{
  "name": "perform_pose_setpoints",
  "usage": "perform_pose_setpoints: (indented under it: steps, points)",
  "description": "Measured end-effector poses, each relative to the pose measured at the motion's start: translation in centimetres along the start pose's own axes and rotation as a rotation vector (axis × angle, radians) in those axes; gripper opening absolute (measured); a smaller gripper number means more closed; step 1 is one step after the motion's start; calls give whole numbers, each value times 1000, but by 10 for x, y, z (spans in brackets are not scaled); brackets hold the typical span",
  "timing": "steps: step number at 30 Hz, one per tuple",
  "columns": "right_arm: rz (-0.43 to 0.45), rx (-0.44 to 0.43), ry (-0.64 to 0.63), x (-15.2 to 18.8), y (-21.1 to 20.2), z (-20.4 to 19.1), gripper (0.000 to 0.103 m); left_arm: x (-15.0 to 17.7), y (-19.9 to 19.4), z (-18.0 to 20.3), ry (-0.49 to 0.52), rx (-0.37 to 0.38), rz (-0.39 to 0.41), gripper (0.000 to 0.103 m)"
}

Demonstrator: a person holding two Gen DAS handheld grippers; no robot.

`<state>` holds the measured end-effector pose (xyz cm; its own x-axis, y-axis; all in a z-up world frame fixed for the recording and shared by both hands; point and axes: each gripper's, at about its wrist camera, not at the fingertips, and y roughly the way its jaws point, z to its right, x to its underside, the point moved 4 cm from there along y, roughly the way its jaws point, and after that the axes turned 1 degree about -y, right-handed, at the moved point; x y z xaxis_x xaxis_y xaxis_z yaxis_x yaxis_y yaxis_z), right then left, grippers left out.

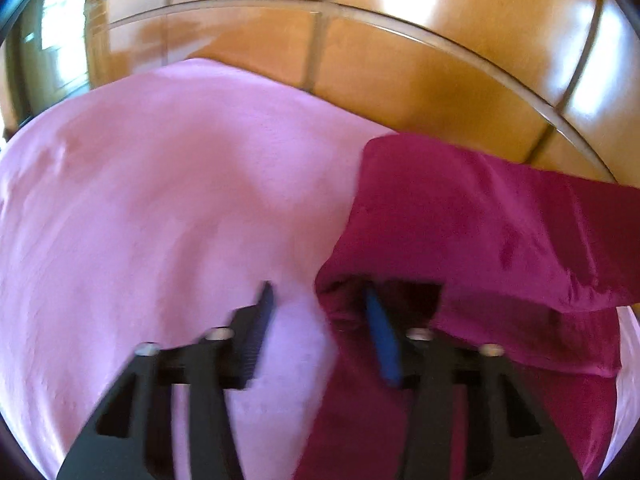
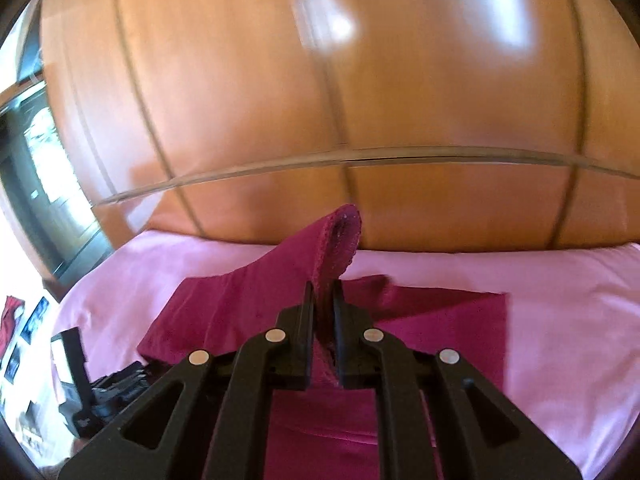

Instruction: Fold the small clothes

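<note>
A dark magenta garment (image 1: pixel 480 220) lies on the pink bedsheet (image 1: pixel 160 200), partly folded over itself. My left gripper (image 1: pixel 320 300) hovers low at the garment's left edge. Its left finger (image 1: pixel 264 312) is over the bare sheet, and its blue-padded right finger (image 1: pixel 380 332) is tucked in under a fold. The jaws stand apart and are not pressed on the cloth. In the right wrist view my right gripper (image 2: pixel 323 292) is shut on a hem of the garment (image 2: pixel 240 312). The pinched, stitched edge (image 2: pixel 340 236) sticks up above the fingertips, and the rest drapes down to the sheet (image 2: pixel 560 320).
A glossy wooden panelled wall (image 2: pixel 320 100) stands right behind the bed's far edge. Dark objects (image 2: pixel 104 392) sit off the bed's left side, near a window or mirror (image 2: pixel 52 168). The sheet runs bare to the right of the garment.
</note>
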<state>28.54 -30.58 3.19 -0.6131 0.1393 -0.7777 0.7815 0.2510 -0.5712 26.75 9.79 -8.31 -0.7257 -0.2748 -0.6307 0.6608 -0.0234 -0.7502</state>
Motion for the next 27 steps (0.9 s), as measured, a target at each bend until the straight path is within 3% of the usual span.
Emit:
perform_pose_setpoints:
  steps: [2,4,13,16,18,22,27]
  points:
    - [-25,21,41,8,6,26,7,3,-1,9,47,17,5,18]
    - [-65,62,75,26,16,49,7,8,-3,16,94,15,18,14]
    - [-193,159,232,93,52,120,6,22,-4,28,219,-1,15,13]
    - [-169,170,253,93,45,123,6,23,-11,25,218,21,6,13]
    - [-148,181,269,87,38,127,6,24,-23,15,177,42,9,20]
    - [-146,213,210,87,33,123,5,21,-47,6,123,94,74,22]
    - [-146,245,179,89,41,115,6,18,-46,30,171,164,85,22]
